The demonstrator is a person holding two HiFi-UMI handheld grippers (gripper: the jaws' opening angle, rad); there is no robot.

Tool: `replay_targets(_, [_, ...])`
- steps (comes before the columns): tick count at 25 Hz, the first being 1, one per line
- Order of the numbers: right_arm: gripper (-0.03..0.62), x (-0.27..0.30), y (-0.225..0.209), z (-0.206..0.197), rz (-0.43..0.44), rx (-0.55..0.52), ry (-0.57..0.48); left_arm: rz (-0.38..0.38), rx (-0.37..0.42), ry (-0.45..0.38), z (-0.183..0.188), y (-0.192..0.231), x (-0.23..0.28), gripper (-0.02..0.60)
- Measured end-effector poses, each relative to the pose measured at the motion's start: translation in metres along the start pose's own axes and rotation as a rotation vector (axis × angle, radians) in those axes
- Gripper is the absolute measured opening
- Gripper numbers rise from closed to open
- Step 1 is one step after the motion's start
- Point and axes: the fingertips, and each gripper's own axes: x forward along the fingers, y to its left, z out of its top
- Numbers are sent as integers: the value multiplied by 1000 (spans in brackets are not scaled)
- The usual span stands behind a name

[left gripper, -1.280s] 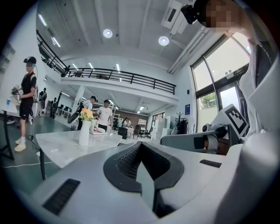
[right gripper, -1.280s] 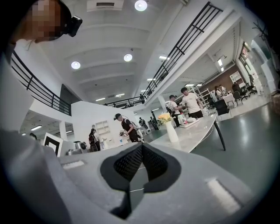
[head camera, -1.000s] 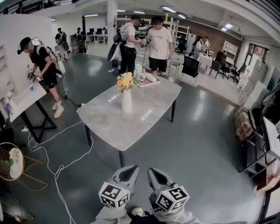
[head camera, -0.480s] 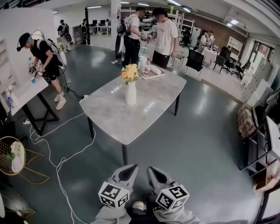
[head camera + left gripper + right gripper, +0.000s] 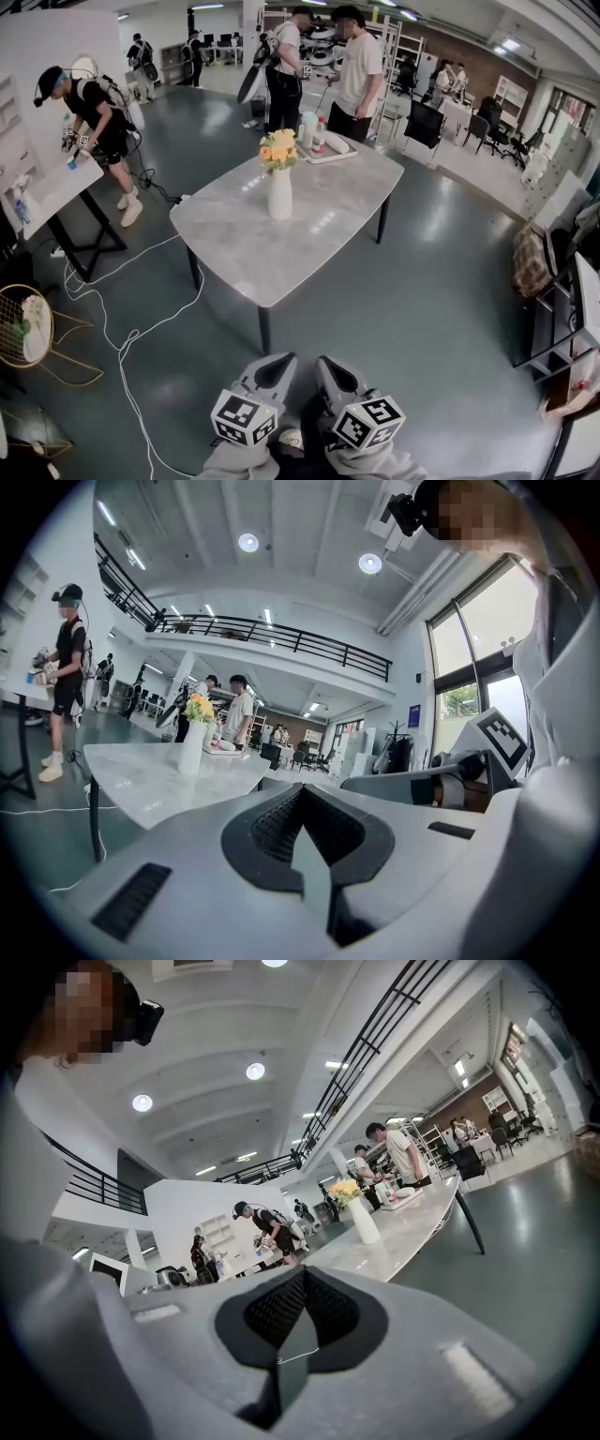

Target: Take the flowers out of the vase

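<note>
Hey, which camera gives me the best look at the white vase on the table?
The head view: the whole white vase stands clear on the table, with the flowers in it. Both gripper views show it small and far off, seen side-on.

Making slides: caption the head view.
Shut left gripper and right gripper held short of table bearing flowers in white vase.
</note>
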Motion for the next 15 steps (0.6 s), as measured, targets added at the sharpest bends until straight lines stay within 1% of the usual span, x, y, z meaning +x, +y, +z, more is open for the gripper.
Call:
replay_targets(3, [-2, 6, -15, 5, 0, 11, 6, 7, 2, 10, -1, 1, 17, 2])
replay_targets(10, [-2, 24, -56, 22, -8, 34, 14, 47, 7, -9, 7, 13, 55, 2])
replay_targets(15, [-2, 50, -73, 36, 16, 3, 25, 60, 6, -16, 15, 28, 85, 2])
